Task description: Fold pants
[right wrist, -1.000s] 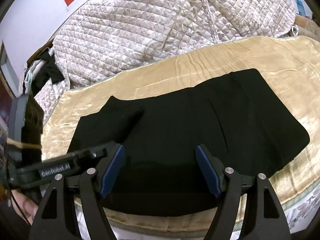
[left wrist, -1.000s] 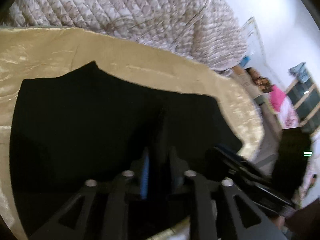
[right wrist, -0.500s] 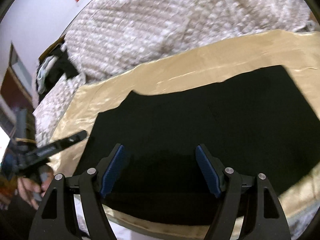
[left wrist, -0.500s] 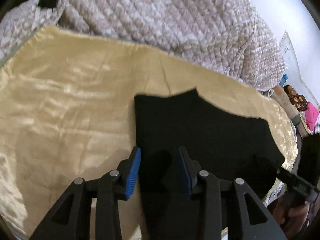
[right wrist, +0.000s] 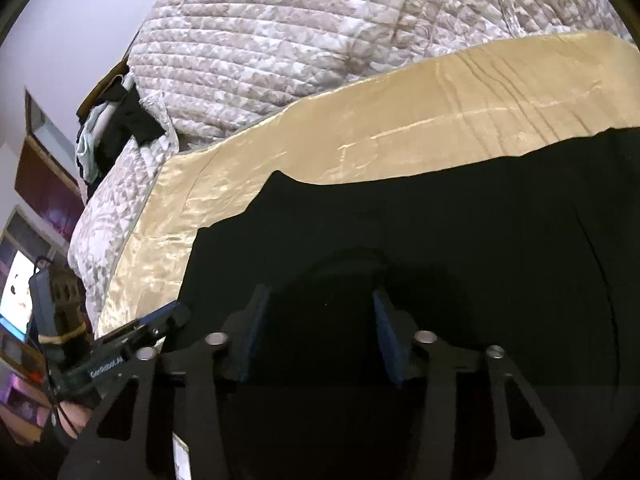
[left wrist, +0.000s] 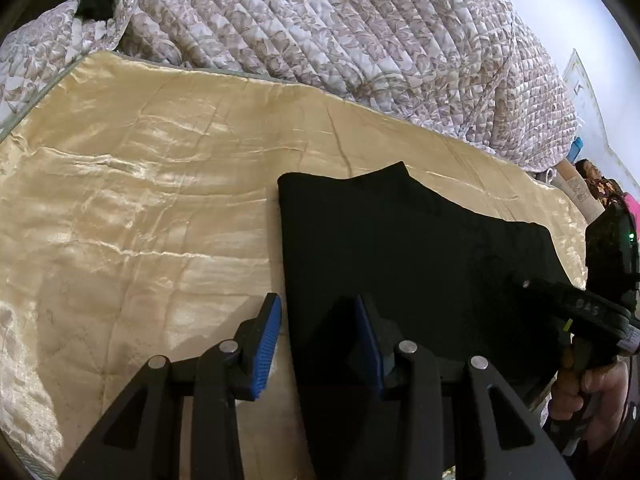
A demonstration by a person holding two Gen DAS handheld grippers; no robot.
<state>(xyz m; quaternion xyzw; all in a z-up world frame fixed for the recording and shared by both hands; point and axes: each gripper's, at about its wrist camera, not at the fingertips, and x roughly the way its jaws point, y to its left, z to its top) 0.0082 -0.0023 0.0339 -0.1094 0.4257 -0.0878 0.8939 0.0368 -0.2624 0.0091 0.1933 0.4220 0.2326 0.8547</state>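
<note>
Black pants lie flat on a golden satin sheet. In the left wrist view my left gripper stands open at the pants' left edge. The edge runs between its blue pads, one pad over the sheet and one over the cloth. My right gripper hangs low over the pants near their front edge. Its jaws are closing with black fabric under and between them, and I see no pressing on the cloth. The right tool's black body shows at the right, in a hand.
A quilted floral cover is bunched along the far side of the sheet. Dark clothes lie heaped at the bed's far left corner. The left tool's body reaches in at the lower left. A lit screen stands beyond the bed.
The left gripper swung from over the pants' middle to their left edge and its jaws widened. The right gripper moved closer to the cloth and its jaws narrowed.
</note>
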